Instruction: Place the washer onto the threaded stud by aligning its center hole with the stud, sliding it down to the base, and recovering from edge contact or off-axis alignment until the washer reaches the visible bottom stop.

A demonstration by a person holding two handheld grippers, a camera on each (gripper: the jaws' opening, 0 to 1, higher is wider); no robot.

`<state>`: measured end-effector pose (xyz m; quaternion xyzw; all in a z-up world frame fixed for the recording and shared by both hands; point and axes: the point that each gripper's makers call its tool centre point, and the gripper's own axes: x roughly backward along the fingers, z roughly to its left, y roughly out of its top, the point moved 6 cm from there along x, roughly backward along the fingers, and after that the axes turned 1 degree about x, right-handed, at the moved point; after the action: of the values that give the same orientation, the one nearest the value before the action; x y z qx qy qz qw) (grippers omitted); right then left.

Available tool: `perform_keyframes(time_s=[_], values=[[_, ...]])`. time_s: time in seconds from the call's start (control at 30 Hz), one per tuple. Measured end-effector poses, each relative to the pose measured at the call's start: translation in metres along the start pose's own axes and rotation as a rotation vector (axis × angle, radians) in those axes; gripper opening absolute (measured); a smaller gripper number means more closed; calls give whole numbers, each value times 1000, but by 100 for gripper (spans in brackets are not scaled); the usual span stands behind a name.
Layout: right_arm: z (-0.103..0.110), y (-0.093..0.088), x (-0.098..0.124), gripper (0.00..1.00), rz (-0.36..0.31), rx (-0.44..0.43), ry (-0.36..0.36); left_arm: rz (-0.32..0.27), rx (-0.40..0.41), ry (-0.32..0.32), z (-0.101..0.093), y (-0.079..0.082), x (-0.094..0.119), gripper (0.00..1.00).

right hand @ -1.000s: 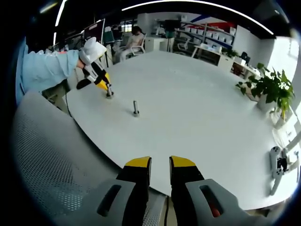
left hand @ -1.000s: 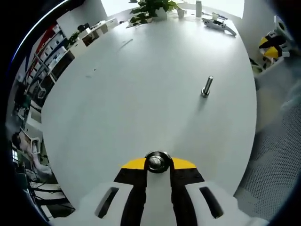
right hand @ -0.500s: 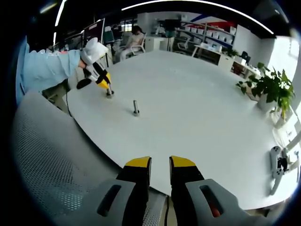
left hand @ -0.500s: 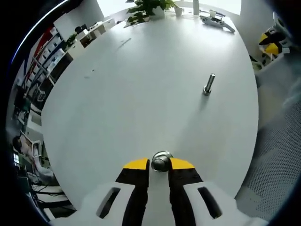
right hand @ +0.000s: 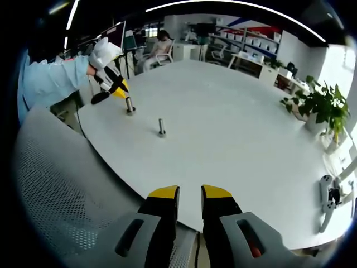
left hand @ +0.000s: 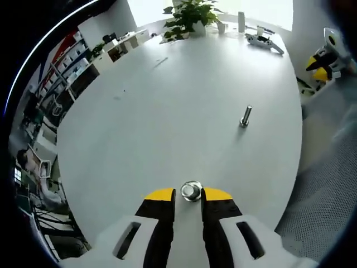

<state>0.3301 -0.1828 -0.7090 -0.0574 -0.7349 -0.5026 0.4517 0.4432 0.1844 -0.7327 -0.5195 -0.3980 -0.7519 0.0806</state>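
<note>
Raised off the near stud (right hand: 129, 105), left gripper (left hand: 189, 194) parted; right gripper (right hand: 189, 192) parted, empty.

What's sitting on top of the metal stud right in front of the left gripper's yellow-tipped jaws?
A shiny metal washer rings the near threaded stud, seen end-on. The stud's shaft and base are hidden beneath it, so how far down the washer sits cannot be told.

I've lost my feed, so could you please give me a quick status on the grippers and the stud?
Left gripper open, raised above near stud. Right gripper open, idle at table edge. Second stud stands apart. Washer position unclear.
</note>
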Motion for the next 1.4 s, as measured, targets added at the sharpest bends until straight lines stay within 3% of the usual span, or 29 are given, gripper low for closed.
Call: perform_keyframes(time_s=[0.23,0.33,0.43,0.57,0.77,1.07,1.13,1.2,1.3,1.4], values=[[1,0,0,18,-11,7,1,-141,123,52,-4,8,32,17],[1,1,0,18,-17,16,5,-173,128,56,-11,11,50,17],[2,1,0,18,-21,24,9,-257,141,92,-16,22,71,19],[4,3,1,18,-30,35,11,-295,149,126,-24,21,92,21],[5,3,2,18,-32,49,12,-409,247,163,-36,10,121,27],[1,-7,3,18,5,49,13,-519,437,237,-52,-33,152,34],[0,-6,3,18,4,52,2,-550,455,289,-53,-38,158,35],[-1,-7,4,18,8,41,-12,-598,423,357,-55,-41,168,34],[-3,-7,5,18,1,28,-26,-635,472,340,-65,-46,171,36],[-5,-7,6,18,-7,13,-39,-669,491,325,-74,-48,168,50]])
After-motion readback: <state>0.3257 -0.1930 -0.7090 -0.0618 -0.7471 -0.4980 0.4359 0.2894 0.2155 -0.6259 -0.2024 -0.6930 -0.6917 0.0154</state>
